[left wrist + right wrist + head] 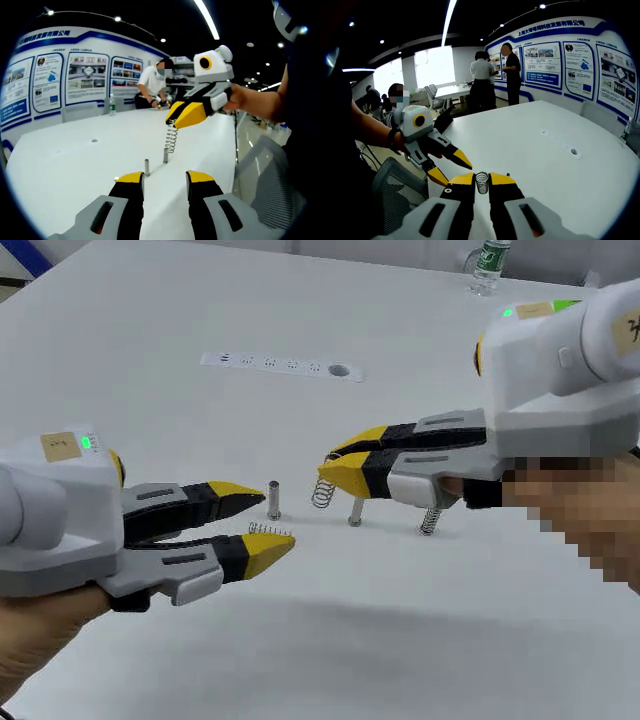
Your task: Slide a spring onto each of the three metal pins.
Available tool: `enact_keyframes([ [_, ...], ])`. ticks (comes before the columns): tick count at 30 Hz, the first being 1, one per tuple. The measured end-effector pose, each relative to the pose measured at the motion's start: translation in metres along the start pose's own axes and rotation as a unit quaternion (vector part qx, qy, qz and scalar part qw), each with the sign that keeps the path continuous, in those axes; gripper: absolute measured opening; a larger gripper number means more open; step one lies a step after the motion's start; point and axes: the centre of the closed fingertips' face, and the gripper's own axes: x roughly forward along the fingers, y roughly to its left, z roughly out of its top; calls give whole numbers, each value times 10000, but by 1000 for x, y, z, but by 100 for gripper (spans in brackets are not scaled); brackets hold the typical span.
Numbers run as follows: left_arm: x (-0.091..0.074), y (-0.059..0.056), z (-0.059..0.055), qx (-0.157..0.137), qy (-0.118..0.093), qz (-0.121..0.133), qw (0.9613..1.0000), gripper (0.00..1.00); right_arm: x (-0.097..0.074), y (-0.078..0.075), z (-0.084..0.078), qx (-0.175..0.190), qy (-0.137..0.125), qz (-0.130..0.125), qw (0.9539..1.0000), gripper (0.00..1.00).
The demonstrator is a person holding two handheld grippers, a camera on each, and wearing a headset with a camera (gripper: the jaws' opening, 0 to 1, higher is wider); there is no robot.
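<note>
right gripper (330,468) pinches a spring (323,492) at its jaw tips, with the middle pin (356,511) just below. third pin (430,520), under its body, already wears a spring. left gripper (277,518) has its jaws apart, a loose spring (268,530) lying between them and a bare pin (274,500) just ahead.

The left tool (165,178) gapes wide, low over the tabletop (75,165); beyond, the right tool (173,120) pinches a spring (171,138) dangling just above a pin (165,156).

- Three springs: gripped spring (323,492); loose spring (268,530) at its 8 o'clock; sleeved spring (430,521) at its 4 o'clock.
- Two bare metal pins: left pin (273,500), middle pin (356,511).
- Two grippers: left gripper (277,518), right gripper (325,468).
- One bottle (490,265), at the table's 1 o'clock.
</note>
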Motion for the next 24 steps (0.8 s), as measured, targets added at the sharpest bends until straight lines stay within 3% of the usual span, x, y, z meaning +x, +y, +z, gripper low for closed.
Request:
enact_keyframes([
  [7, -12, 14, -5, -36, 39, 251, 9997, 43, -7, -28, -4, -120, 148, -392, 9990, 12],
  [10, -15, 19, -7, -39, 50, 340, 9994, 45, -7, -44, -10, -272, 342, -716, 9965, 12],
  [14, -17, 22, -9, -50, 63, 418, 9991, 49, -2, -60, -21, -300, 508, -920, 9940, 12],
  [24, -20, 24, -8, -94, 6, 517, 9986, 56, 20, -84, -45, -85, 636, -991, 9930, 12],
])
